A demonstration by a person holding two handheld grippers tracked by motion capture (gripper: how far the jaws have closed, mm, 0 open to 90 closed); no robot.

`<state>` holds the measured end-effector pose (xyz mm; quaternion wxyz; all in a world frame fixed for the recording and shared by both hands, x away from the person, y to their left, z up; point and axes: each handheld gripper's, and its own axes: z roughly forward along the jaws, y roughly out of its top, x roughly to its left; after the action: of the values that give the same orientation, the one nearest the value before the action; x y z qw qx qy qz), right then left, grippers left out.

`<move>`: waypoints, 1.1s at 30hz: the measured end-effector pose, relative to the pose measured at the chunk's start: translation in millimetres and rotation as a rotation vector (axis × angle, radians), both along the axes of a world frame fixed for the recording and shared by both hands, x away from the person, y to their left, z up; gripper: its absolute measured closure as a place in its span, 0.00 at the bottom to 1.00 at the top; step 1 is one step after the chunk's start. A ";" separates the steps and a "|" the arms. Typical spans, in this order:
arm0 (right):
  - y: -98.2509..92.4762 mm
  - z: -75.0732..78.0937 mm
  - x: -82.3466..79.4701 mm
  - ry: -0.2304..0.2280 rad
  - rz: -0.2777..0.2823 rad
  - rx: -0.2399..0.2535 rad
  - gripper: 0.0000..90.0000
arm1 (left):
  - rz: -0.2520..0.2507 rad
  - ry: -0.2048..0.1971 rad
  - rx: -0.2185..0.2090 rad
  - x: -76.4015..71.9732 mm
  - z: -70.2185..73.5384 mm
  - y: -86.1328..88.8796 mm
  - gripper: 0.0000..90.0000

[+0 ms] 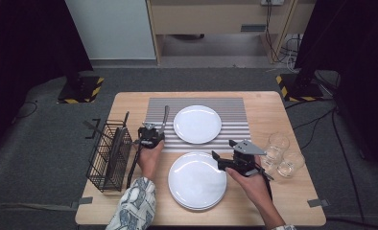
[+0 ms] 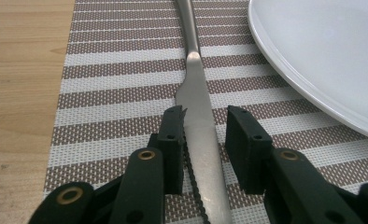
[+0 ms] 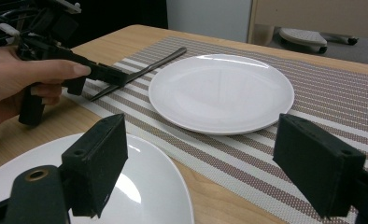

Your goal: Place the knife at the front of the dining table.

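Note:
A silver knife [image 2: 198,107] lies flat on the striped placemat [image 2: 116,93], left of a white plate [image 2: 322,51]. My left gripper [image 2: 203,123] is low over the mat with its jaws on either side of the serrated blade; a gap shows on the right side, so the pads do not press on it. From above, the left gripper [image 1: 154,130] sits at the near end of the knife [image 1: 165,117]. My right gripper [image 1: 217,161] hovers at the right rim of a near stack of white plates [image 1: 197,180], wide open with nothing between its pads [image 3: 98,163].
A black wire basket [image 1: 109,155] stands at the table's left edge. Three clear glasses [image 1: 278,141] are grouped at the right, close behind the right hand. The far plate [image 1: 197,124] rests on the placemat [image 1: 235,108] on the wooden table [image 1: 283,110].

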<state>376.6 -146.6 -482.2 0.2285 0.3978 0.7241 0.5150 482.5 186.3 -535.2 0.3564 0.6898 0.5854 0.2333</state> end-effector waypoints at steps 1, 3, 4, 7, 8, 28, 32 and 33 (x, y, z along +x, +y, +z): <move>0.0 0.1 -0.1 0.000 0.001 -0.001 0.20 | -0.003 0.000 0.002 -0.3 0.1 -0.3 0.74; -0.2 0.4 -0.2 -0.003 0.000 0.000 0.20 | -0.005 0.000 0.002 -1.0 0.1 -1.3 0.74; -0.3 0.5 -0.2 -0.002 0.000 0.001 0.19 | -0.008 0.000 0.004 -1.4 0.1 -2.3 0.74; -0.5 0.5 -0.1 -0.005 0.001 -0.001 0.20 | -0.012 -0.001 0.004 -2.6 0.1 -4.2 0.73; -0.5 0.5 -0.1 -0.004 0.002 -0.001 0.20 | -0.014 -0.001 0.005 -2.9 0.2 -5.0 0.73; -1.1 1.0 -0.3 -0.006 0.001 0.000 0.19 | -0.013 0.002 0.004 -2.4 0.1 -3.9 0.77; -1.0 1.3 -0.6 -0.007 0.004 0.001 0.19 | -0.014 0.002 0.004 -2.4 0.1 -3.8 0.77; -0.9 1.2 -0.5 -0.007 0.002 0.001 0.19 | -0.015 0.002 0.005 -2.5 0.1 -4.0 0.77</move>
<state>376.0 -147.5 -481.0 0.2302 0.3952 0.7234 0.5171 480.0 182.4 -535.1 0.3557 0.6952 0.5801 0.2316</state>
